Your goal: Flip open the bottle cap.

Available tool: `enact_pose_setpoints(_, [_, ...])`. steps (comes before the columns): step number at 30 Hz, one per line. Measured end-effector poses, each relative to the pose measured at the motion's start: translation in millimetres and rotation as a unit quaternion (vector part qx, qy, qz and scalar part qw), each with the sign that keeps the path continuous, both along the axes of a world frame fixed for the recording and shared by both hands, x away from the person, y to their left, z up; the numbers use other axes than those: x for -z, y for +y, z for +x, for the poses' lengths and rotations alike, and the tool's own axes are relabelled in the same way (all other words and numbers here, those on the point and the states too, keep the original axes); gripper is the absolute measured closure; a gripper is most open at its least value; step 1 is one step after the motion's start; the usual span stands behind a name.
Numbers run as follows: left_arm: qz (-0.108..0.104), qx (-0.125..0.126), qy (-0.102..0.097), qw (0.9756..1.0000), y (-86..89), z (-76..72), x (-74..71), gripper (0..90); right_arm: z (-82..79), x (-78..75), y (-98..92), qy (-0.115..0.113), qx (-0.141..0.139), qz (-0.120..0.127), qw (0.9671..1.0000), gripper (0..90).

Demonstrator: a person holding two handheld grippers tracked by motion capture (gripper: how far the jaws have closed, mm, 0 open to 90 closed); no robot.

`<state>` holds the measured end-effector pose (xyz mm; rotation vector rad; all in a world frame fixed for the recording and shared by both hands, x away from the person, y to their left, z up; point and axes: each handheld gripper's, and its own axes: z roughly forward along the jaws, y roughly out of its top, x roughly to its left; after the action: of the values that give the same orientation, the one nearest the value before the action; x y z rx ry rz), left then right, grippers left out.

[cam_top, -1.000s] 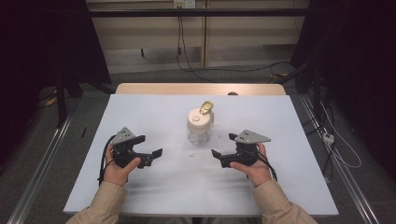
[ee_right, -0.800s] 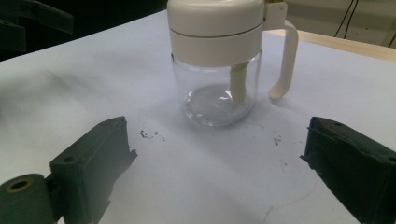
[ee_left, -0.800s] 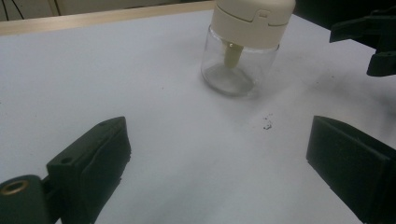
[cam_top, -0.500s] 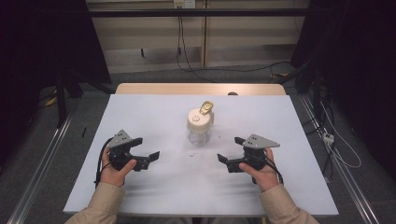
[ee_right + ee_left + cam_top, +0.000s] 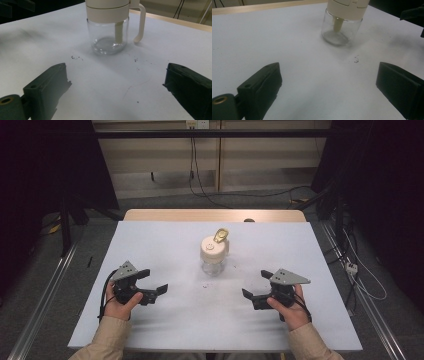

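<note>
Standing upright near the middle of the white counter (image 5: 165,240) in the high view, the glass jar (image 5: 214,255) with its cream lid sits between the left gripper (image 5: 154,281) and right gripper (image 5: 254,286), well apart from both. In the left gripper view its jaws gape, released, the jar (image 5: 342,27) ahead. In the right gripper view the jaws likewise spread, released, the jar's cream handle (image 5: 140,22) visible.

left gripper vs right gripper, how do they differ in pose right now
The left gripper sits left of the glass jar with its jaws pointing right; the right gripper sits right of the jar with its jaws pointing left. The left one appears slightly closer to the jar. Both are open, hand-held, empty, and apart from the jar.
</note>
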<state>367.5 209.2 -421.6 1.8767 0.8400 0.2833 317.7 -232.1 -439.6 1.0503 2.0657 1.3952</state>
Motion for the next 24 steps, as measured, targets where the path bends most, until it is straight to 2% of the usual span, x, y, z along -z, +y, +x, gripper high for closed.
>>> enact_pose_setpoints(19, [-0.006,-0.002,-0.002,1.0000,9.7,-3.5,3.2,5.8,-20.6,3.1,-28.6,-0.007,0.015,0.005,0.9998,4.4])
enact_pose_setpoints(24, [-0.001,-0.001,-0.002,1.0000,12.2,-4.9,5.2,5.8,-24.2,3.7,-35.0,-0.008,0.021,0.004,0.9997,4.3])
